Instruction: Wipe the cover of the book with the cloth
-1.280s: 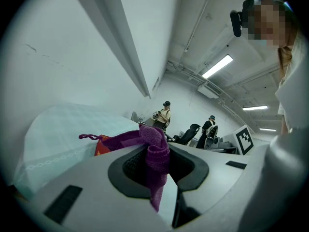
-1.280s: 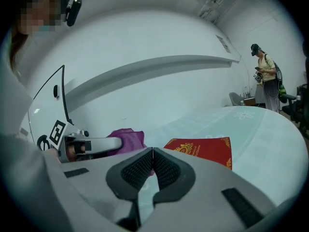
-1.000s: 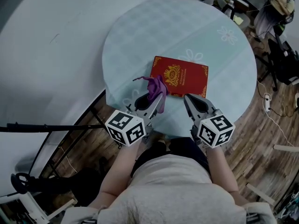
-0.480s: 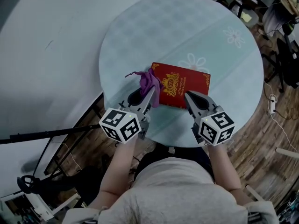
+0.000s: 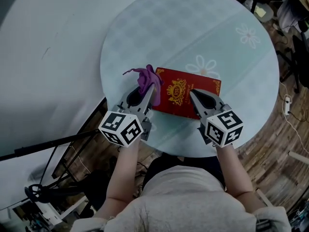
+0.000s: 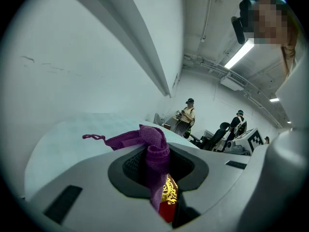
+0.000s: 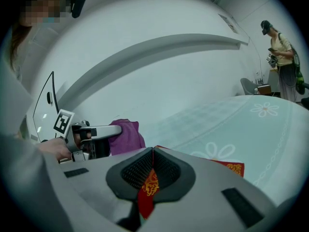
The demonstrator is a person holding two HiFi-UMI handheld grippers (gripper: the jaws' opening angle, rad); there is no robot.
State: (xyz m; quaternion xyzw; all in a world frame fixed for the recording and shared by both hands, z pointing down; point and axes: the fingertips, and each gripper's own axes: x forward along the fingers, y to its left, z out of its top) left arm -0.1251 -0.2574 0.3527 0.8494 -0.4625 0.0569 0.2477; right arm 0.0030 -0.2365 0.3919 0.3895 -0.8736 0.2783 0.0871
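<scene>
book (image 5: pixel 179 92) long axis left-right; left gripper (image 5: pixel 153 88) clamped on cloth (image 5: pixel 144 78), right gripper (image 5: pixel 192 93) closed

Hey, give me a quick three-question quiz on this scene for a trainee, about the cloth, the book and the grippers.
1. True or false: the left gripper is shut on the purple cloth.
2. The book lies on: A) a chair, B) the round table, C) the floor.
3. Fill in: the right gripper has its jaws ____, with nothing between them.
Key: 1 true; 2 B; 3 shut.
</scene>
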